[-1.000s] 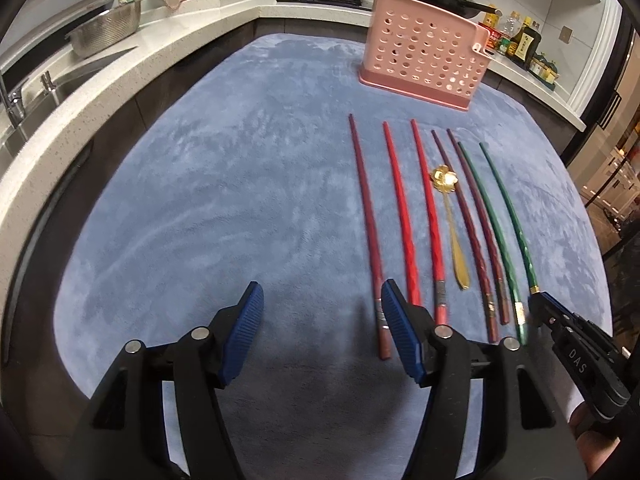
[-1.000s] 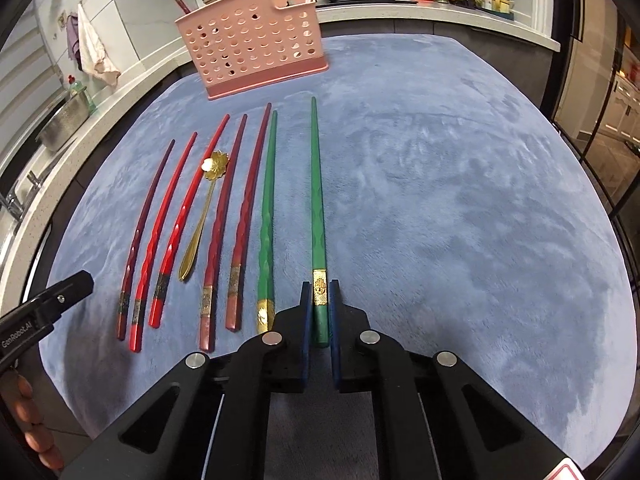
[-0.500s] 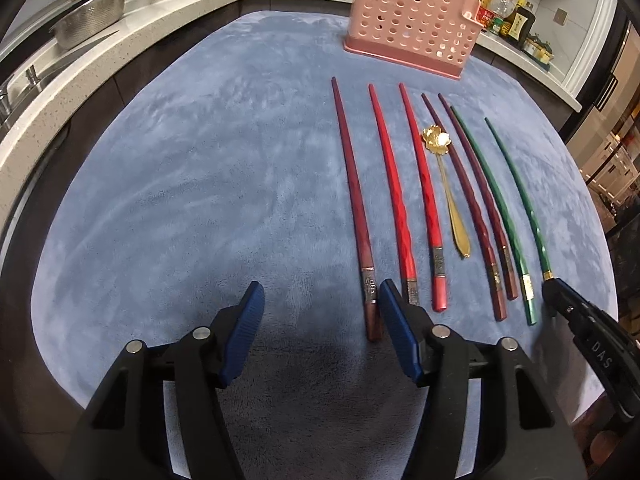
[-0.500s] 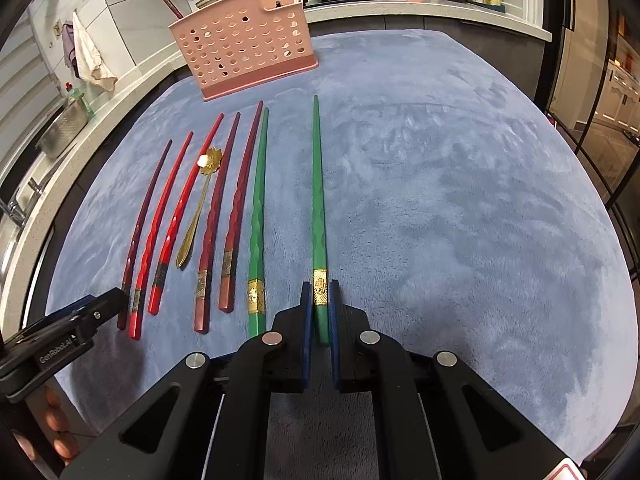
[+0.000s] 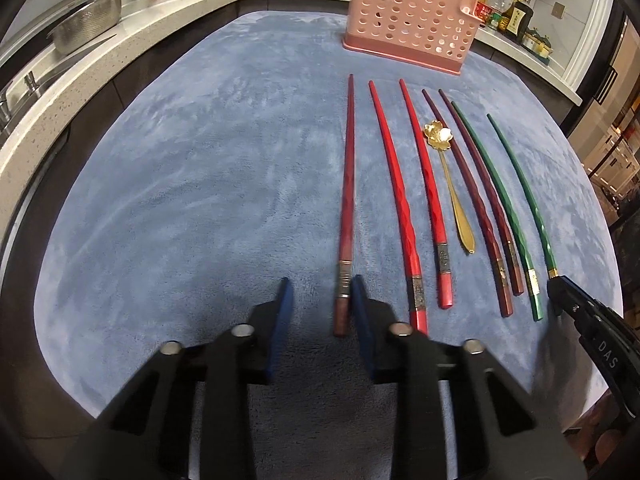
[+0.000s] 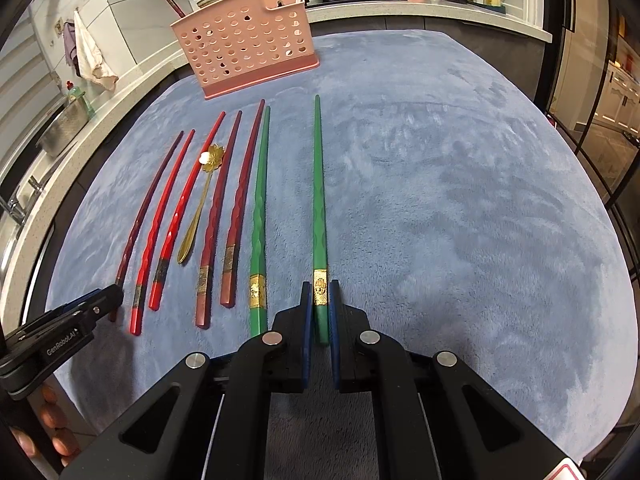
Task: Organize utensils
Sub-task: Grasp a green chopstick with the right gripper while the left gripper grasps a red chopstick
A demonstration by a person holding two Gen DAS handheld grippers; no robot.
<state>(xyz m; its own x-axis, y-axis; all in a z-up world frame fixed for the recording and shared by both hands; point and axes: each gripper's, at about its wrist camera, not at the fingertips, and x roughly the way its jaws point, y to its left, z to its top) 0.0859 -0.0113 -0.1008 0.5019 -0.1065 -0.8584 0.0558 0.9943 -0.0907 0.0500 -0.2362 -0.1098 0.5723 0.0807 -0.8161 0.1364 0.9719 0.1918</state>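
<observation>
The left gripper [image 5: 320, 300] is closing its jaws around the thick end of the dark red chopstick [image 5: 347, 184], which lies between the blue pads; its right pad is just beside the stick, the left pad still apart from it, so the stick is not yet pinched. The chopstick runs straight ahead of this gripper on the blue mat [image 5: 200, 184].

To the right of that stick lie two bright red chopsticks [image 5: 394, 184], a gold spoon [image 5: 452, 196], two maroon chopsticks and a green one, all roughly parallel.

The right gripper [image 6: 320, 312] is clenched on the butt of a green chopstick [image 6: 318, 184], its pads pressing both sides just behind the gold band. That stick points ahead of the gripper, set apart from the second green chopstick [image 6: 259, 208] to its left.

The pink basket [image 6: 244, 40] stands ahead of both grippers, beyond the tips of the row.
</observation>
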